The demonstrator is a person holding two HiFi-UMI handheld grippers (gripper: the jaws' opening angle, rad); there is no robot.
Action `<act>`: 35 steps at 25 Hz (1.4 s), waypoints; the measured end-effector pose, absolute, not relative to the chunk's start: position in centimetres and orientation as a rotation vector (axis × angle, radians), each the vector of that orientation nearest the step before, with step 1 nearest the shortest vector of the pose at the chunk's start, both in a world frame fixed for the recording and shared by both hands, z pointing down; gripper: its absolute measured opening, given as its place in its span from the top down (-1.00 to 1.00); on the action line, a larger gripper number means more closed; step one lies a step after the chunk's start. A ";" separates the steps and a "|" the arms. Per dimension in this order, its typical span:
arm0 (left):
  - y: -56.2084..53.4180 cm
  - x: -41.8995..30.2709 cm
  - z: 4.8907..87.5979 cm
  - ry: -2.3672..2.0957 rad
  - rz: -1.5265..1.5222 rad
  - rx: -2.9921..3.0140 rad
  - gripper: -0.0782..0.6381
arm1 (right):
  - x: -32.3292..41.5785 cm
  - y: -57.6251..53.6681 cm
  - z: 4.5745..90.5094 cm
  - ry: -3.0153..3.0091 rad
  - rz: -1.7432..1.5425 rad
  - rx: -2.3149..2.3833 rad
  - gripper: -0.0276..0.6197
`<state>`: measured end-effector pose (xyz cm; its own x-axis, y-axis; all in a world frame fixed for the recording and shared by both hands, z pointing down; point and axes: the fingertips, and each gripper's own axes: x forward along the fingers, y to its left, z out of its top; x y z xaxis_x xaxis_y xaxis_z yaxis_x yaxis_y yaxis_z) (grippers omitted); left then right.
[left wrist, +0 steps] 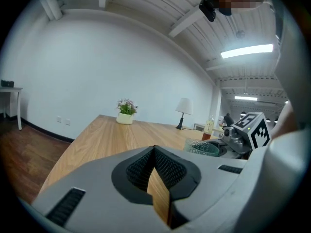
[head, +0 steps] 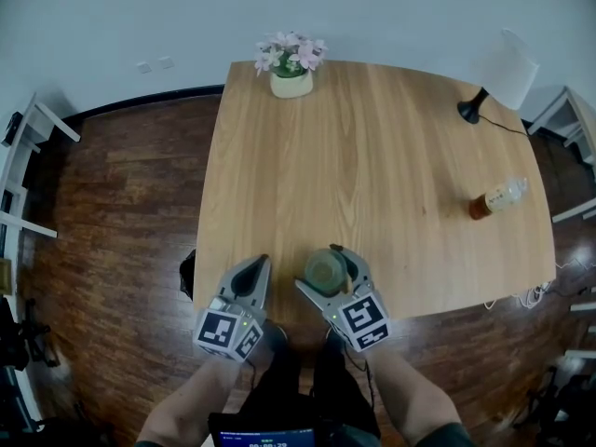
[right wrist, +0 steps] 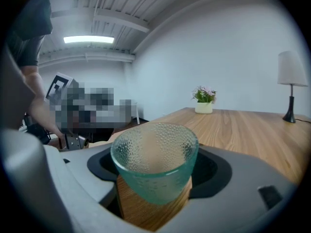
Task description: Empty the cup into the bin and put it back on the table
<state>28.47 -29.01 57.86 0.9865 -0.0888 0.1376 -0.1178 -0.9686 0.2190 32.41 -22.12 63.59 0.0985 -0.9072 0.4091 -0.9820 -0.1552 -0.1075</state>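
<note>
While the left gripper (head: 258,264) hangs with its jaws pressed together and nothing in them, the right gripper (head: 323,266) is clamped on the cup (head: 326,274) – one jaw on each side of it. The cup is bumpy green glass and sits upright, mouth up, over the near edge of the wooden table (head: 372,156). I cannot tell if its bottom rests on the wood or is a little above it. The two grippers are just beside each other at that edge. Far across the table stands a pot of pink flowers (head: 291,69). A lamp (head: 501,74) with a white shade stands at the far right corner. A bottle (head: 498,196) lies on its side near the right edge – well apart from the cup. Dark wood floor (head: 121,212) is all around the table.
</note>
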 end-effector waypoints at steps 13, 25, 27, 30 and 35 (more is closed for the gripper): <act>-29.2 29.4 59.4 -0.144 0.207 2.904 0.80 | 32.2 -22.2 65.0 -1.934 0.540 2.180 -0.33; -30.1 28.2 57.5 -0.150 0.149 2.897 0.80 | 32.6 -21.9 63.4 -1.951 0.507 2.188 -0.63; -30.0 27.9 56.5 -0.131 0.118 2.900 0.80 | 32.5 -21.6 62.6 -1.950 0.506 2.195 -0.63; -29.7 27.3 54.7 -0.103 0.062 2.897 0.80 | 32.1 -21.3 60.9 -1.931 0.496 2.209 -0.63; -29.7 26.2 51.1 -0.077 -0.029 2.911 0.80 | 32.1 -20.3 57.5 -1.860 0.426 2.276 -0.46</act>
